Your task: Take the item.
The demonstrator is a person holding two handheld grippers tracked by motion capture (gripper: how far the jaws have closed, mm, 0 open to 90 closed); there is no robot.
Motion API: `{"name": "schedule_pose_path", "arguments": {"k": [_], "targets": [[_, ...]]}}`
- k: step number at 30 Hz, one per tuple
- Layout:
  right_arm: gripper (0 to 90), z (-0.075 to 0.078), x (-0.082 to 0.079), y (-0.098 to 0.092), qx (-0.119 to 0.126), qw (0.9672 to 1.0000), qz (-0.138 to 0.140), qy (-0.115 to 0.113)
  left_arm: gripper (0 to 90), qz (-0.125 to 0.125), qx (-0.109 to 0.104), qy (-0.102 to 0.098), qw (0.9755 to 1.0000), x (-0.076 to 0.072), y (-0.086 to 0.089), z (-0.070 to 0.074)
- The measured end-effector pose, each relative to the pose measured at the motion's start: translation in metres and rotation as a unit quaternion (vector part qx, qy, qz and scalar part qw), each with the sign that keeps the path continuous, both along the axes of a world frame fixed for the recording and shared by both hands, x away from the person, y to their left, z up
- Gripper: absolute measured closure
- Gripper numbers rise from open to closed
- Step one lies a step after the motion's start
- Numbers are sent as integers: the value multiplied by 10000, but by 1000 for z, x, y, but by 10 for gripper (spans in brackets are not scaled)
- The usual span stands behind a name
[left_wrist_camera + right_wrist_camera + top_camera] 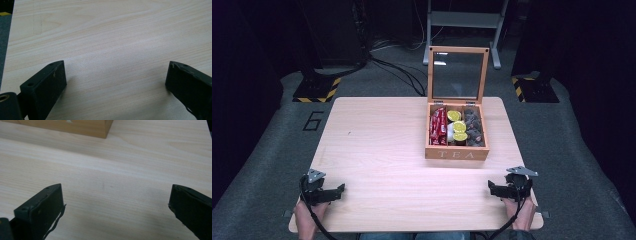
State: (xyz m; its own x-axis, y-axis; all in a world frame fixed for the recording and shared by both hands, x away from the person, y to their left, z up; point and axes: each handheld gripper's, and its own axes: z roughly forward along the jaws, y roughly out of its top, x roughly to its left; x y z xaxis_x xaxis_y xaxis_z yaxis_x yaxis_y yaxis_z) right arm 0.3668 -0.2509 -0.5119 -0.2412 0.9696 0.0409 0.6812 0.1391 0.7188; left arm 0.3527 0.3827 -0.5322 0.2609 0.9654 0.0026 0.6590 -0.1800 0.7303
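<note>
A wooden tea box (456, 152) marked TEA stands right of the table's middle, its glass lid (458, 75) upright and open. Inside lie red packets (438, 126), yellow and white sachets (457, 127) and dark grey sachets (474, 128), in three compartments. My left gripper (343, 188) rests open at the near left corner, held by a hand, nothing between its jaws. My right gripper (490, 187) is open at the near right, below the box. The left gripper (115, 75) looks onto bare wood. The right gripper (116, 197) looks onto bare wood too, with the box's corner (100, 128) ahead.
The light wooden table (377, 145) stands on grey carpet. Black cables (397, 67) run across the floor behind it. Yellow-black striped bases (314, 92) sit at the back left and back right, and a grey metal stand (464, 20) is behind the box.
</note>
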Motion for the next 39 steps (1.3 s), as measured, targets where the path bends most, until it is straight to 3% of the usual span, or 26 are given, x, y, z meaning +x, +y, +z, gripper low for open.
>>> {"name": "schedule_pose_path", "arguments": {"k": [11,39], "targets": [[0,33,1,15,-3,9996,177,-200,32,0,4,-5,10000,0,0,0],[0,77,27,46,-117,9974,644,-315,31,0,7,-7,10000,0,0,0]]}}
